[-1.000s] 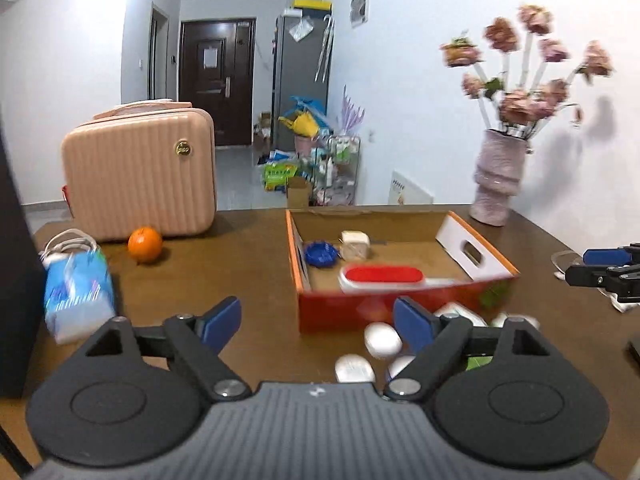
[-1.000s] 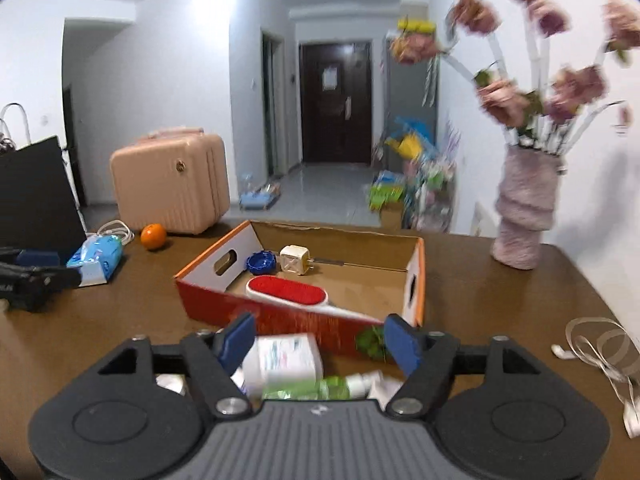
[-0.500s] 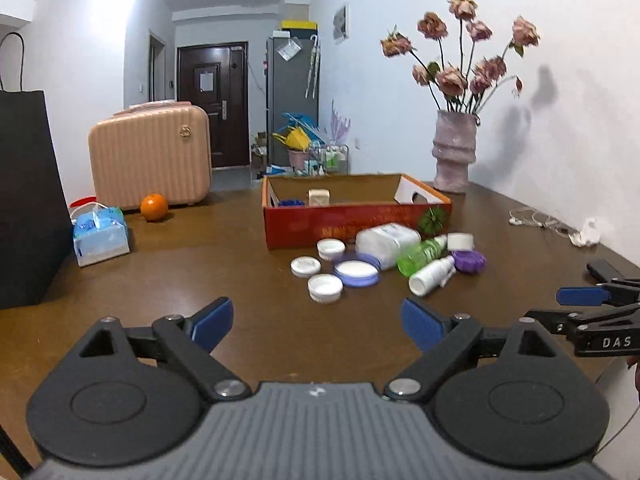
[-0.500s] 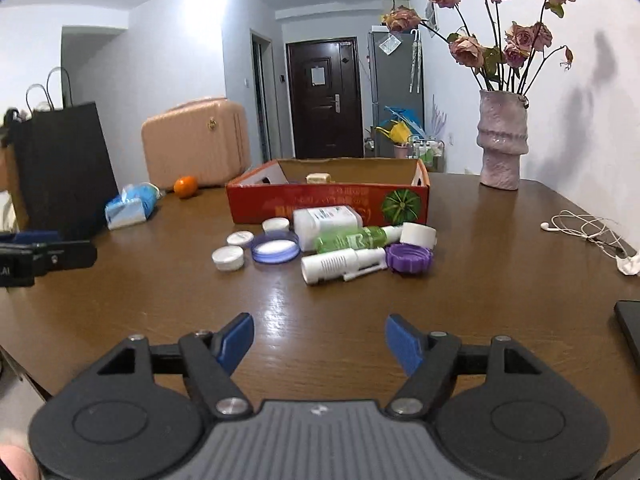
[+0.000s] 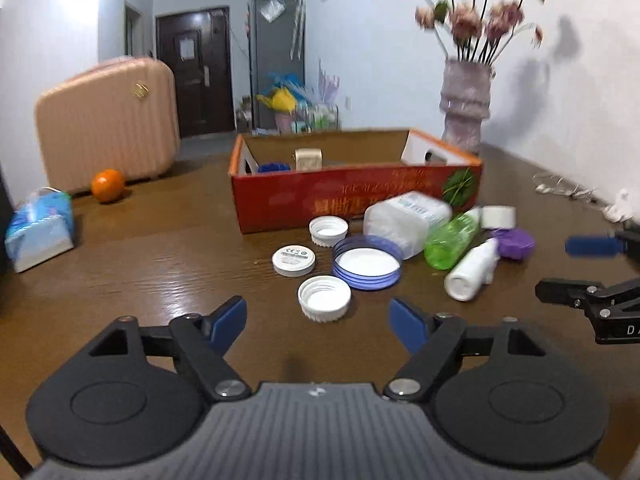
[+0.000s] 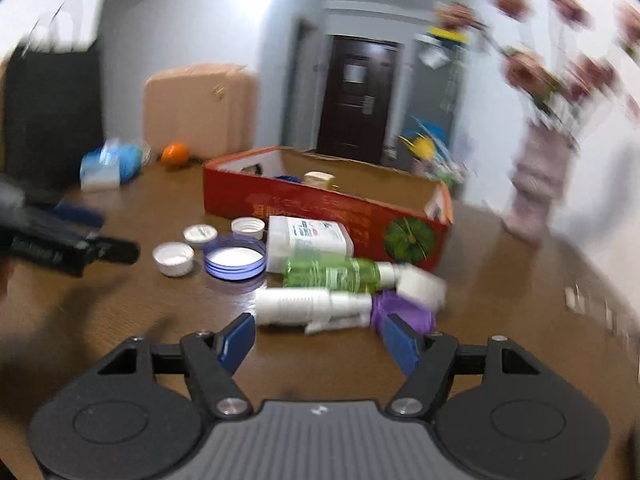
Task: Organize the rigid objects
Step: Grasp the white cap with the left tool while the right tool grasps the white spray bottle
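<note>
A red cardboard box (image 5: pixel 356 196) stands on the brown table (image 5: pixel 160 264) and holds a blue cap (image 5: pixel 273 167) and a small beige cube (image 5: pixel 308 159). In front of it lie white caps (image 5: pixel 324 297), a blue-rimmed lid (image 5: pixel 367 261), a white jar (image 5: pixel 406 216), a green bottle (image 5: pixel 452 240), a white spray bottle (image 5: pixel 472 270) and a purple cap (image 5: pixel 514 243). My left gripper (image 5: pixel 318 322) is open and empty, just short of the nearest white cap. My right gripper (image 6: pixel 320 338) is open and empty, close to the white spray bottle (image 6: pixel 308 306) and purple cap (image 6: pixel 402 310).
A pink suitcase (image 5: pixel 106 124), an orange (image 5: pixel 107 185) and a blue tissue pack (image 5: pixel 38 228) sit at the left. A vase of dried flowers (image 5: pixel 466 108) stands right of the box. White earphone cables (image 5: pixel 576 194) lie at the far right. A black bag (image 6: pixel 48 112) stands at the left.
Both grippers pulled back from the box, then moved forward again toward the loose items. The right wrist view is blurred by motion and now sits close to the spray bottle.
</note>
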{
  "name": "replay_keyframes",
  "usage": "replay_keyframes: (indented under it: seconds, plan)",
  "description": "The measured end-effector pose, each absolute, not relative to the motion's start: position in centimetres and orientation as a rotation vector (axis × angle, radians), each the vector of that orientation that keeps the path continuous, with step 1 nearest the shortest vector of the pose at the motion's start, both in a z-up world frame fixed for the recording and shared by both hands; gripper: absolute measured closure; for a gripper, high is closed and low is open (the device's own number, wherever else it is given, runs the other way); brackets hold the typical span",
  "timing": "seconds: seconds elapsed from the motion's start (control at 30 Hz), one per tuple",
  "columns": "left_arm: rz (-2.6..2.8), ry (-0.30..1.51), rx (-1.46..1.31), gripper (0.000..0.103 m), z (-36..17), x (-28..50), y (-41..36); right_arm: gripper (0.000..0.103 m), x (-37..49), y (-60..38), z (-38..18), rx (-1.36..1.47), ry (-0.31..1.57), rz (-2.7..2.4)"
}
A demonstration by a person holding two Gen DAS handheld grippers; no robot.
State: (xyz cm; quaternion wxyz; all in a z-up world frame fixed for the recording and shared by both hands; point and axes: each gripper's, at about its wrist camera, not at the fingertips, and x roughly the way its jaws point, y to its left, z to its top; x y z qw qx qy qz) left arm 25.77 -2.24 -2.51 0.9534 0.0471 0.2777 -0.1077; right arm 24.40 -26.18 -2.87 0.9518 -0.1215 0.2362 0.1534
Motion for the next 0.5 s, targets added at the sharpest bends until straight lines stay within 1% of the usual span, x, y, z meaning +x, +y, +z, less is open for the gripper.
replay_keyframes:
  seconds: [0.1,0.2,0.23,0.3,0.33,0.37,0.4,0.43,0.47,0.5]
  plan:
    - [-0.230,0.599,0.113,0.026,-3.8,28.9,-2.7,0.033,27.6,-25.3,-3.6,-0.411,0.460,0.372]
    - [-0.266,0.643,0.091,0.030,-4.7,31.3,-2.8,0.033,30.0,-24.9,-4.3,-0.474,0.488,0.480]
    - [-0.274,0.650,0.089,0.035,-5.1,31.9,-2.9,0.034,30.8,-24.8,-4.6,-0.472,0.515,0.512]
    - [-0.283,0.668,0.096,0.048,-5.6,32.7,-3.2,0.039,31.9,-24.5,-5.0,-0.467,0.546,0.566]
    - [-0.282,0.676,0.100,0.051,-5.8,32.9,-3.3,0.045,32.2,-24.5,-5.0,-0.447,0.553,0.581]
    - [-0.276,0.661,0.105,0.057,-5.8,32.9,-3.4,0.053,32.4,-24.4,-4.9,-0.428,0.568,0.595]
    - [-0.271,0.658,0.116,0.060,-5.9,32.8,-3.4,0.056,32.5,-24.3,-4.9,-0.407,0.574,0.598]
    - [-0.268,0.652,0.124,0.062,-5.9,32.6,-3.5,0.061,32.4,-24.2,-4.9,-0.392,0.576,0.596]
    - [-0.268,0.652,0.125,0.062,-5.8,32.5,-3.5,0.067,32.2,-24.1,-4.9,-0.380,0.579,0.592]
    - [-0.267,0.656,0.119,0.062,-5.8,32.2,-3.5,0.070,32.0,-24.0,-4.9,-0.362,0.578,0.583]
